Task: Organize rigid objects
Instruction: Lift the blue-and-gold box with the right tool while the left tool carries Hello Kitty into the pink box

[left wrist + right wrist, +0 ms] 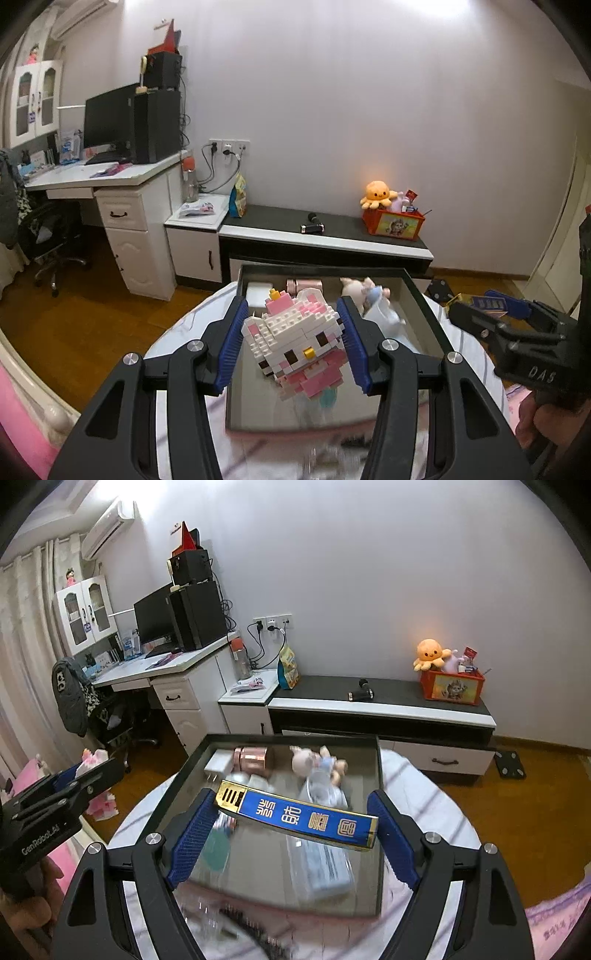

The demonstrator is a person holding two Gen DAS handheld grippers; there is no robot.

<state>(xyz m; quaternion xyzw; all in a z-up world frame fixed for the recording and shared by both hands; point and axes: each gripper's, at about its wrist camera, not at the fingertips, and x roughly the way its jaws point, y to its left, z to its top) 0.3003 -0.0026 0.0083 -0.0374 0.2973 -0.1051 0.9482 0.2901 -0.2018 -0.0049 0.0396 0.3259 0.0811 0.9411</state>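
Observation:
My left gripper (293, 341) is shut on a pink and white block-built cat figure (295, 339), held up above the dark tray (424, 302). In the right wrist view my right gripper (291, 823) is shut on a long blue and gold box (299, 814), gripped at both ends and hanging over the same tray (379, 812). Each gripper shows at the edge of the other's view: the right gripper (491, 306) with its box, the left gripper (70, 779) with the cat figure (98, 775). A white charger (216, 762), a copper tin (251, 757) and a small plush doll (314, 762) lie at the tray's far end.
The tray rests on a round, striped-cloth surface (424, 805). Behind it stands a low black-topped cabinet (380, 698) with an orange toy box (452, 686) and an octopus plush (430, 653). A white desk (173, 668) with a monitor is at the left; wood floor lies around.

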